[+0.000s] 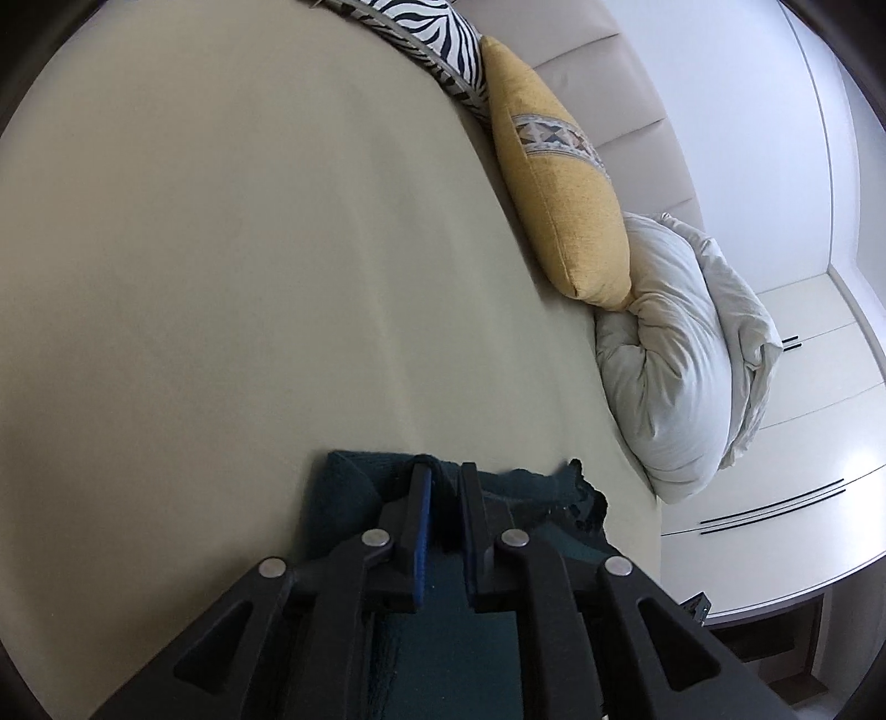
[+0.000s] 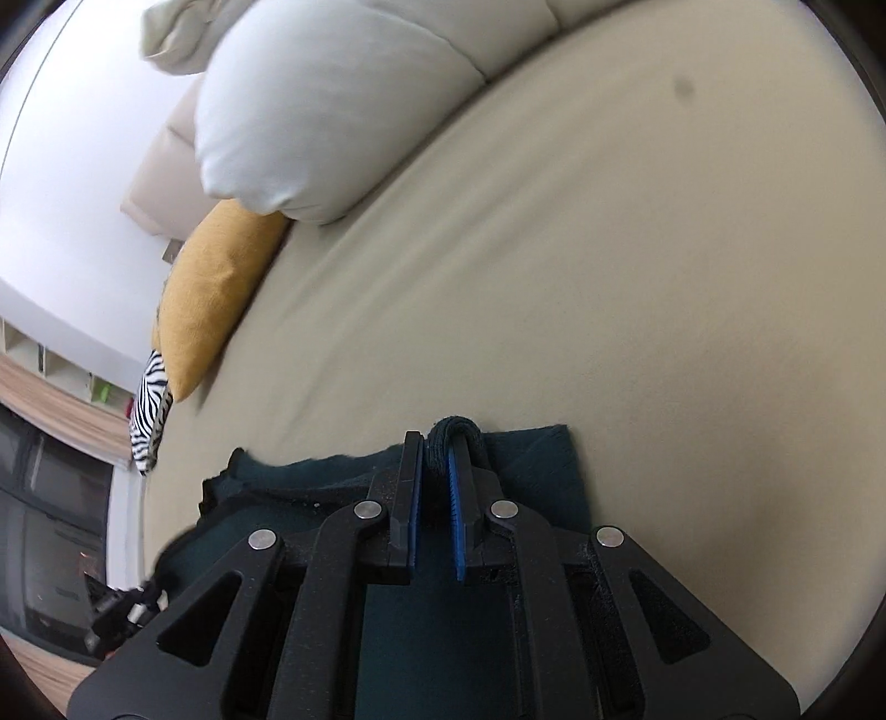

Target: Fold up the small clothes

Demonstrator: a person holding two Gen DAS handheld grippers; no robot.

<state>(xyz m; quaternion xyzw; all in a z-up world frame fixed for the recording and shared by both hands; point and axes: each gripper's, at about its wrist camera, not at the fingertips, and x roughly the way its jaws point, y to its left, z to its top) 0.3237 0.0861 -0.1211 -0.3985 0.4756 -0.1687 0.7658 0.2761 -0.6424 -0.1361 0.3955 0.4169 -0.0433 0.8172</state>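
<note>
A dark teal knitted garment [image 1: 520, 498] lies on the beige bed sheet [image 1: 221, 249] under both grippers. In the left wrist view my left gripper [image 1: 444, 471] has its jaws close together with a fold of the garment's edge pinched between them. In the right wrist view the same garment [image 2: 531, 471] spreads below my right gripper [image 2: 440, 437], whose jaws are shut on a rolled edge of the fabric. The garment's ragged far edge [image 2: 232, 471] shows to the left. Most of the garment is hidden under the gripper bodies.
A yellow cushion [image 1: 559, 188], a zebra-print cushion [image 1: 432, 33] and a bunched white duvet [image 1: 681, 354] lie along the bed's head end. White cabinets [image 1: 803, 443] stand beyond the bed. In the right wrist view the duvet [image 2: 332, 111] and yellow cushion [image 2: 216, 293] sit upper left.
</note>
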